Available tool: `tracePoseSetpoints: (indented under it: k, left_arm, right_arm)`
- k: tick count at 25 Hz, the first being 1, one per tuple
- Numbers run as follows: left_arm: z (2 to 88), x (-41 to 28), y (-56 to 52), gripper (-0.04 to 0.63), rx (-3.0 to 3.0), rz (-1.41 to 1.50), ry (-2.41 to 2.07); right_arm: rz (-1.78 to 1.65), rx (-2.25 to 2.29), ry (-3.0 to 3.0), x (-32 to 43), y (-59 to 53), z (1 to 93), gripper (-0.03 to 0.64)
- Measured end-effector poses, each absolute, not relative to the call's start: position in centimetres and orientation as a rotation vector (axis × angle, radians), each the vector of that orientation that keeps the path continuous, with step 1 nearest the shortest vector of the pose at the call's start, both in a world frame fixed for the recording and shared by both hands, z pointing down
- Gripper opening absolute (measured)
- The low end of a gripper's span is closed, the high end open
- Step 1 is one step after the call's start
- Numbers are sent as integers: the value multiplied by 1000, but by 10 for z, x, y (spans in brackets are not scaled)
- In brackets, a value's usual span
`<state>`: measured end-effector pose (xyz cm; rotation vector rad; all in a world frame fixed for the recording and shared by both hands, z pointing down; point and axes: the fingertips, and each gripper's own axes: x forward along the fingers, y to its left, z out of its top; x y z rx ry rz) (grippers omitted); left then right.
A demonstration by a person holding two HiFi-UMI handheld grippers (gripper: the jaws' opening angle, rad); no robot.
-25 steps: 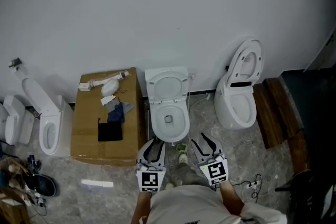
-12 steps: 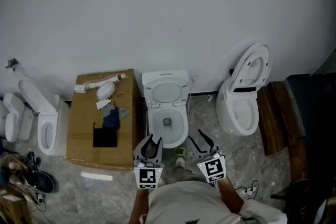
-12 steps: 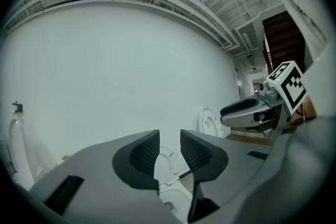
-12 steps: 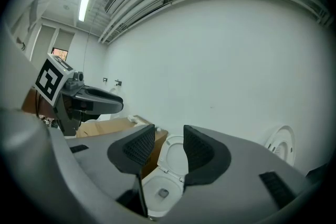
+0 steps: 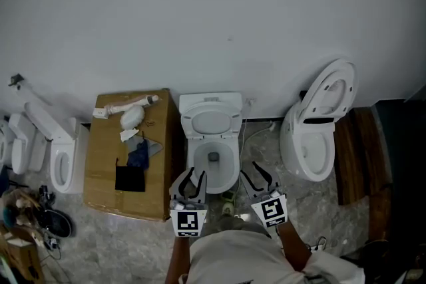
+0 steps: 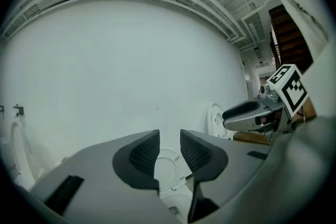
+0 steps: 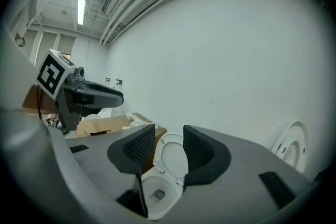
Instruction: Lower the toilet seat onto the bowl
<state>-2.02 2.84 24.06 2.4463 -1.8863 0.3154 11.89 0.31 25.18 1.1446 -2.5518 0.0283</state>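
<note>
Since the seat is up, the lowering has not begun, and a clean approach is what counts now. The middle toilet (image 5: pixel 233 166) stands against the far wall, with a box (image 5: pixel 106 169) just beside it on the left and another toilet (image 5: pixel 306 143) well apart on the right. Its seat (image 5: pixel 213 122) stands upright at the far end of the bowl, against the tank.

Both grippers hover by the bowl's near edge, clear of it and aimed at the seat. The left gripper (image 5: pixel 196 177) has its jaws drawn close with only a slim gap and nothing in it. The right gripper (image 5: pixel 255 174) stands a little wider, also empty.

One gripper should be enough, and the right looks the readier. Reach over the bowl and take the ring by its top edge, with one jaw behind it and one in front. The plastic is likely slick, so pinch firmly. Tip the seat toward the near side and keep hold all the way down rather than letting it drop. Keep the spare gripper out from between seat and bowl.
</note>
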Motion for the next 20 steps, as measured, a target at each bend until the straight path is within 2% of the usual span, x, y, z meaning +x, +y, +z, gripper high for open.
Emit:
tracePoseSetpoints:
  k: [20]
  left_arm:
    - [311, -53, -104, 132, 2463, 422, -1777]
  right_arm:
    - [103, 1134, -2486, 75, -108, 318, 172]
